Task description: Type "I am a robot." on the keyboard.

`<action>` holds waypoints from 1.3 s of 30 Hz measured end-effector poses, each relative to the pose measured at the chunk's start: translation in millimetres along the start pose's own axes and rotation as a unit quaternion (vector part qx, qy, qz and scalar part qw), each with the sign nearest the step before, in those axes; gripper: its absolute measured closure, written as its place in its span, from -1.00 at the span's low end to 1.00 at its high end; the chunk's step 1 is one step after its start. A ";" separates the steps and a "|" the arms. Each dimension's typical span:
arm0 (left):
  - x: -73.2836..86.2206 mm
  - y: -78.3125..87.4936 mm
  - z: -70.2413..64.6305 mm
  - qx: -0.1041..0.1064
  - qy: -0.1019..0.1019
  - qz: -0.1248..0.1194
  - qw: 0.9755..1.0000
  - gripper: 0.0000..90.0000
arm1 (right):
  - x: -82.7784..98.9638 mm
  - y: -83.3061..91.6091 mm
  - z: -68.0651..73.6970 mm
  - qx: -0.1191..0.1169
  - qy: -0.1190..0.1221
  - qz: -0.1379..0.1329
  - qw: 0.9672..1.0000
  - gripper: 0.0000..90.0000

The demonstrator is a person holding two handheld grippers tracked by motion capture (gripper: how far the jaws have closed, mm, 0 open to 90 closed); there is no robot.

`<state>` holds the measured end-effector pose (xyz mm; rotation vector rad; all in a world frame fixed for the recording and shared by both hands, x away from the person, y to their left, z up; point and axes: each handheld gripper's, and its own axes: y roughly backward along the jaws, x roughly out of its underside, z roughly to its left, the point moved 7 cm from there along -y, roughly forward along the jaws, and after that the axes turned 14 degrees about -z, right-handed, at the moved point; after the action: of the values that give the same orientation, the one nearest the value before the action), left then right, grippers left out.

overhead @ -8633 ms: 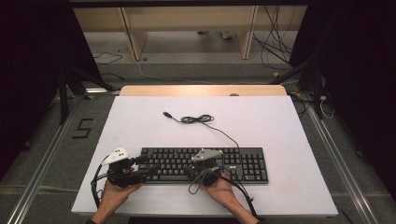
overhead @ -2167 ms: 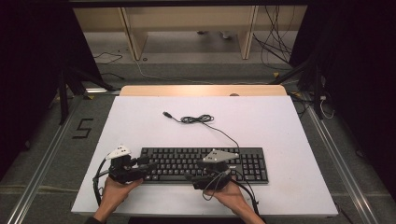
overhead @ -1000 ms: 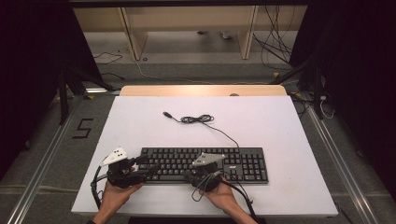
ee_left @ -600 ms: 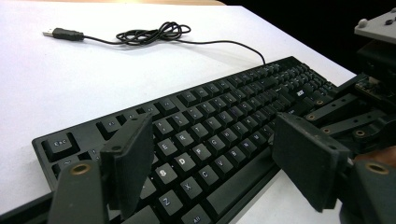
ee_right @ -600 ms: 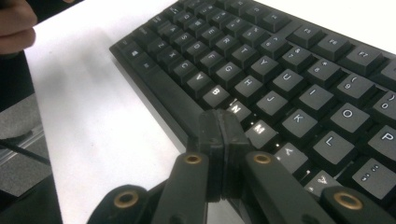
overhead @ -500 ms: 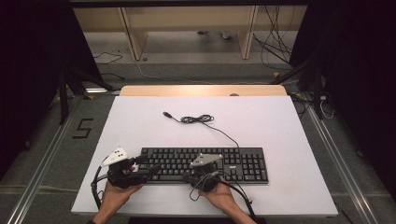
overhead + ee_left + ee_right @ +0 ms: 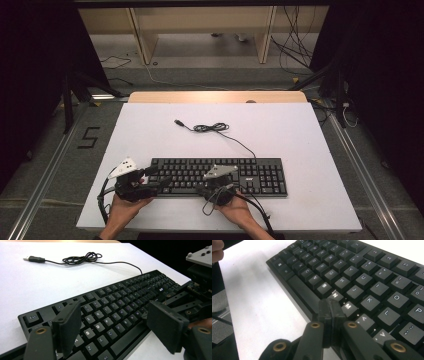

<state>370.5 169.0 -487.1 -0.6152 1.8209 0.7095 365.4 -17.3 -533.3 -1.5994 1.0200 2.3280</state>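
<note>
Near the table's (image 7: 150,125) front edge, keyboard (image 7: 260,175); far half bare.

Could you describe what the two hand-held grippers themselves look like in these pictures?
Each hand-held gripper is black. The left hand-held gripper has flat rectangular pads on linkage arms with brass-coloured pivots, and a whitish three-cornered plate on top. The right hand-held gripper has the same brass pivots, a grey plate and a trailing black cable. Forearms look bare.

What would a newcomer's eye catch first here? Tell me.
The long black plastic keyboard near the front edge of the white table, with its thin black cable coiled behind it. The left gripper stands open over the keyboard's left end; the right gripper, shut, points at the bottom letter row.
</note>
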 end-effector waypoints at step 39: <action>4.6 -31.9 14.1 -0.031 0.005 0.067 0.997 0.22 | -21.4 36.6 -16.9 0.017 -0.037 -0.059 0.997 -0.08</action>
<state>400.2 156.7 -501.3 -0.5423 1.8685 0.8568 370.5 -49.7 -501.7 -1.5051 0.9190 2.2614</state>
